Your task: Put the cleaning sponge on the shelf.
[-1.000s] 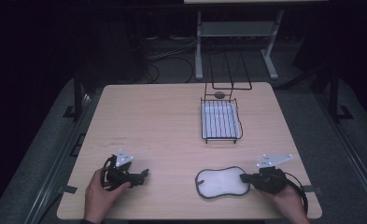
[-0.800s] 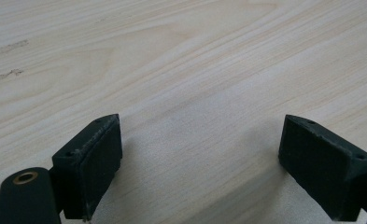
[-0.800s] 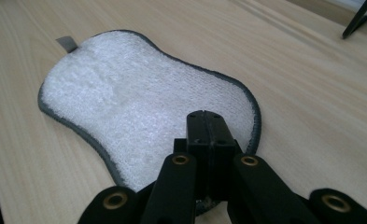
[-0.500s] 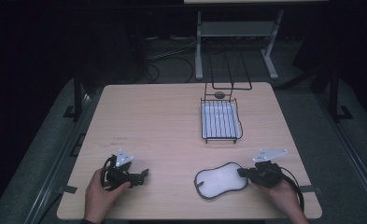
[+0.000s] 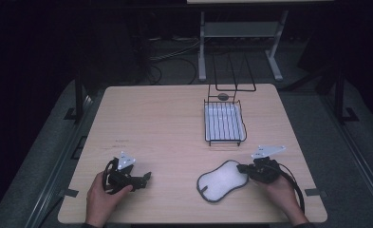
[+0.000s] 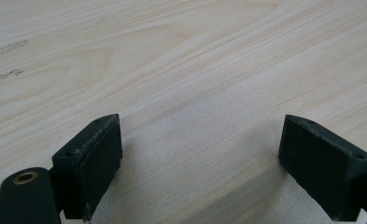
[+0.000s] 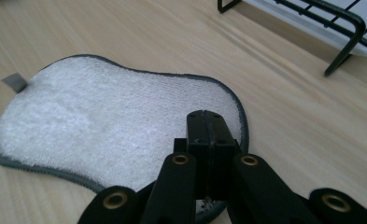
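A white, peanut-shaped cloth pad (image 5: 221, 180) with a grey edge lies flat on the wooden table (image 5: 165, 123) near its front. In the right gripper view the pad (image 7: 106, 121) has a small grey tag at its far left. My right gripper (image 5: 241, 167) points left, and its tips (image 7: 207, 126) sit over the pad's right end. Its jaws are pressed together and I see nothing between them. My left gripper (image 5: 146, 176) rests at the front left in a hand. Its jaws (image 6: 200, 163) stand wide apart over bare wood.
A black wire rack (image 5: 224, 123) with a white tray inside stands at the back right; its foot (image 7: 340, 56) shows just beyond the pad. A small dark round object (image 5: 223, 96) lies behind the rack. A cable (image 5: 295, 190) loops from the right gripper.
My right gripper has slid left, from beside the pad's right end onto its edge. The left hand and gripper have stayed in place.
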The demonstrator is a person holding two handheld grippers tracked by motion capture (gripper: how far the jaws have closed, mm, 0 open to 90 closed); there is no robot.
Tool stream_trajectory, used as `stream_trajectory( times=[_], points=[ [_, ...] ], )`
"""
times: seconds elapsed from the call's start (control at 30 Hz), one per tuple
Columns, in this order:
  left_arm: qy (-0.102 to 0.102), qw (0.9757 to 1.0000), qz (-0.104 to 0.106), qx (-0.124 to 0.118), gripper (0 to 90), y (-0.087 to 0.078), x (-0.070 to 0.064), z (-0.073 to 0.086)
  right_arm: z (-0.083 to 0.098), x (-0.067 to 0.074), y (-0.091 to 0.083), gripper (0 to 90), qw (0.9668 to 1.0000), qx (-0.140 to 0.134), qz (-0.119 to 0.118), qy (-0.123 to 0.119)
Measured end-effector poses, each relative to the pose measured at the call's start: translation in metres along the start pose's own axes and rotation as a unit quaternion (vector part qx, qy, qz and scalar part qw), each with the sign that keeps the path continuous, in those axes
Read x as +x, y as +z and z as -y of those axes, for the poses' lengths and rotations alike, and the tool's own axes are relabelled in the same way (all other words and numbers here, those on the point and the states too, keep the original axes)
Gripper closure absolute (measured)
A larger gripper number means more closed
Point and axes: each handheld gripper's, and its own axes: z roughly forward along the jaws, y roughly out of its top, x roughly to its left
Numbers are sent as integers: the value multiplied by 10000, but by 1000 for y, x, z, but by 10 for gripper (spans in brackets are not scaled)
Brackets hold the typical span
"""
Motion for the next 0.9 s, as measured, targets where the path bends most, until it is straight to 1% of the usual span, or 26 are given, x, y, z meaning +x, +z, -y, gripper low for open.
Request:
stream_trajectory(
  times=[0.07, 0.17, 0.27, 0.4, 0.57, 0.6, 0.67, 0.8, 0.83, 0.87, 0.9],
  points=[
    [3, 10000, 0, 2, 127, 0, 0, 0, -3, -1, 3, 900, 10000, -9, 56, -20],
    [1, 10000, -1, 0, 127, 0, 0, 0, -5, -3, 5, 900, 10000, -32, 50, -25],
    [1, 10000, -3, 2, 127, 0, 0, 0, -10, -5, 10, 900, 9999, -23, 138, -55],
    [7, 10000, -8, 12, 127, 0, 0, 0, -16, -7, 16, 900, 9998, -39, 196, -77],
    [17, 10000, -9, 20, 127, 0, 0, 0, -18, -6, 15, 900, 9997, -109, 207, -92],
    [19, 10000, -8, 22, 127, 0, 0, 0, -18, -4, 10, 900, 9996, -240, 138, -50],
    [18, 10000, -7, 22, 127, 0, 0, 0, -18, 2, 5, 900, 9995, -317, 46, -27],
    [-1, 10000, -12, 6, 127, 0, 0, 0, -16, 18, -1, 900, 9994, -307, -100, -119],
    [-1, 10000, -12, 6, 127, 0, 0, 0, -16, 18, -1, 900, 9994, -307, -100, -119],
    [-1, 10000, -12, 5, 127, 0, 0, 0, -15, 26, -4, 900, 9992, -317, -176, -152],
    [-1, 10000, -12, 5, 127, 0, 0, 0, -15, 26, -4, 900, 9992, -317, -176, -152]
  ],
)
